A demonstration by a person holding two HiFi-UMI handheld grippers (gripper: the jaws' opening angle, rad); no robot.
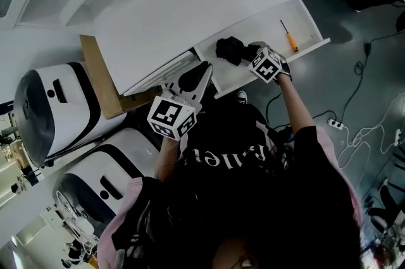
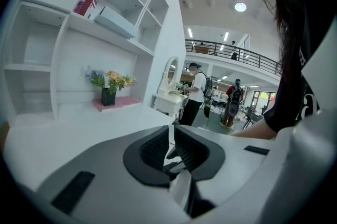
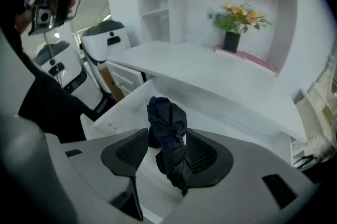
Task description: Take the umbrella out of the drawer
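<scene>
1. Your right gripper [image 1: 252, 54] is down in the open drawer [image 1: 302, 13], fingers spread, and the umbrella [image 3: 168, 130] sits between them, not pinched yet.
2. Your left gripper [image 2: 171, 148] hangs out front of the desk, fingers pressed together on nothing.
3. The umbrella lies on the drawer floor at the end nearer your left gripper, well apart from the orange screwdriver [image 1: 289, 37].
4. Risk one: it's a soft, crumpled bundle. Close on loose fabric alone and it may slide out as you lift.
5. Risk two: it sits off-centre, closer to one pad, so closing could shove it sideways.
6. Risk three: lift too flat and it may catch the drawer front.
7. Its long axis runs away from you along your jaws, roughly flat; which end is the handle I can't quite tell.
</scene>
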